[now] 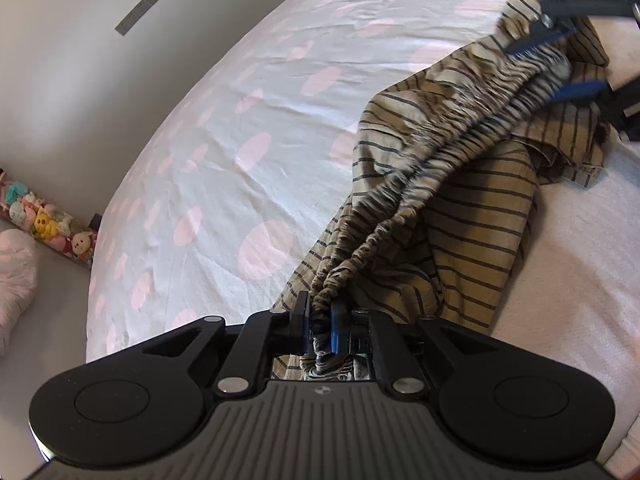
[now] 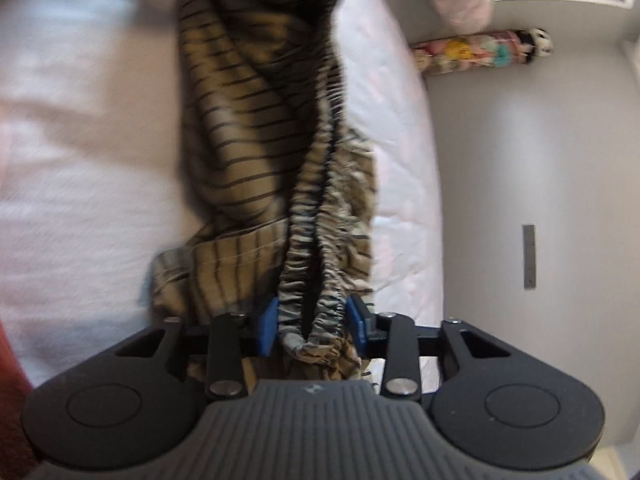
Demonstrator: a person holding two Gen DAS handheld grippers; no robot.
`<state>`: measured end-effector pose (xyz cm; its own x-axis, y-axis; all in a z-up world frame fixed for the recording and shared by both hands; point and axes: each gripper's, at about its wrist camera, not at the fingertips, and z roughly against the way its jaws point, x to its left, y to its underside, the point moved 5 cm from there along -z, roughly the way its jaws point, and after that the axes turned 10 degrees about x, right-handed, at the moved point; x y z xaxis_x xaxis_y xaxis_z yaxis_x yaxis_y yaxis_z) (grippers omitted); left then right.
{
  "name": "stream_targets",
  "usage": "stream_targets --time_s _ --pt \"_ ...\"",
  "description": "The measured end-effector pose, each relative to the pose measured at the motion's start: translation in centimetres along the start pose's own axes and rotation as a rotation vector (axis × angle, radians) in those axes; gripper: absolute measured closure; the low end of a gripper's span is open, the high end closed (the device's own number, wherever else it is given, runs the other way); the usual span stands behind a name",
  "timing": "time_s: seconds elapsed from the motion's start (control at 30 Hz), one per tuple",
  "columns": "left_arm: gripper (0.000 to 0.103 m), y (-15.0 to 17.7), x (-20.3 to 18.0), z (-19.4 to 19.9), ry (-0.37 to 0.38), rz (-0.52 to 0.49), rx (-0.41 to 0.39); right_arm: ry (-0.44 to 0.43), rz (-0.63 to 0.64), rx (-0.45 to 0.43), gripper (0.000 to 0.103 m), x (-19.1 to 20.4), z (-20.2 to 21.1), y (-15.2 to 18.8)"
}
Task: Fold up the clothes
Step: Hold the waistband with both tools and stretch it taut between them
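- Nearest the left wrist camera, the black left gripper [image 1: 320,320] with blue pads is clamped tight on the gathered elastic waistband [image 1: 420,164] of a tan garment with thin dark stripes [image 1: 476,216].
- From that grip the waistband runs as a bunched double cord up and to the right, reaching the black right gripper [image 1: 560,64] near the upper right corner of the same view.
- Seen from the right wrist camera, the right gripper [image 2: 312,320] has both strands of the waistband [image 2: 312,280] between its blue pads [image 2: 267,320]; the pads sit against the outer sides of the bunch, jaws partly apart around its bulk.
- That view is blurred, so the firmness of the right grip cannot be judged beyond this contact.
- Garment fabric [image 2: 240,128] hangs and drapes below the stretched waistband, its lower folds resting on the bed.
- Bed surface is a white sheet with pale pink oval spots [image 1: 248,152]; the garment lies toward its near right part in the left wrist view.
- Beyond the bed edge, a row of small colourful plush toys [image 1: 48,224] lies on the floor against a white wall [image 1: 60,80].
- A pale pink fluffy cushion [image 1: 16,276] sits beside the toys.
- A grey metal strip [image 1: 143,7] is fixed on the wall.
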<state>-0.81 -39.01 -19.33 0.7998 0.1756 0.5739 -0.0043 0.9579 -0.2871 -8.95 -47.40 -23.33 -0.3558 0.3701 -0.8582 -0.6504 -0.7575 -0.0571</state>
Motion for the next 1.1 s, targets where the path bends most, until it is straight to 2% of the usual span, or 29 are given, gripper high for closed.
stream_targets --time_s 0.1,0.13,0.27,0.37,0.43,0.5,0.57,0.63,0.7,0.87,0.93,0.97,1.1 --pt "0.096 0.0 -1.2 0.2 -0.024 -0.086 -0.023 -0.036 -0.137 0.010 0.079 -2.2 -0.3 0.9" --pt "0.096 0.0 -1.6 0.3 -0.032 -0.117 -0.026 -0.073 -0.189 0.023 0.083 -2.8 -0.7 1.3" --pt "0.095 0.6 -3.8 -0.2 -0.069 -0.280 -0.025 -0.224 -0.343 0.062 0.085 -4.6 -2.2 2.6" --pt "0.092 1.3 -5.4 -0.9 -0.106 -0.403 -0.014 -0.270 -0.374 0.057 0.086 -4.9 -2.5 2.8" --pt "0.089 1.5 -5.7 -1.1 -0.130 -0.424 -0.011 -0.263 -0.355 0.056 0.086 -4.4 -2.4 2.5" --pt "0.081 1.4 -5.3 -0.8 -0.145 -0.397 -0.023 -0.246 -0.332 0.057 0.086 -3.9 -2.1 2.5" --pt "0.069 1.2 -4.6 -0.4 -0.134 -0.352 -0.041 -0.236 -0.323 0.057 0.086 -3.5 -2.2 2.5" --pt "0.066 1.0 -3.9 0.1 -0.109 -0.304 -0.060 -0.228 -0.318 0.056 0.086 -3.2 -2.3 2.3" --pt "0.065 0.8 -3.3 0.7 -0.044 -0.259 -0.076 -0.222 -0.312 0.056 0.085 -3.0 -2.3 2.2" --pt "0.065 0.2 0.1 0.9 0.311 -0.070 -0.020 -0.207 -0.287 0.053 0.085 -2.6 -2.3 2.0" --pt "0.065 0.3 1.4 0.6 0.409 -0.025 0.014 -0.204 -0.288 0.050 0.085 -2.6 -2.3 2.0" --pt "0.064 0.4 2.0 0.4 0.448 -0.006 0.031 -0.204 -0.290 0.049 0.085 -2.6 -2.4 2.0" --pt "0.063 0.8 2.9 -1.2 0.527 0.042 0.095 -0.208 -0.301 0.042 0.085 -2.8 -2.4 2.0"
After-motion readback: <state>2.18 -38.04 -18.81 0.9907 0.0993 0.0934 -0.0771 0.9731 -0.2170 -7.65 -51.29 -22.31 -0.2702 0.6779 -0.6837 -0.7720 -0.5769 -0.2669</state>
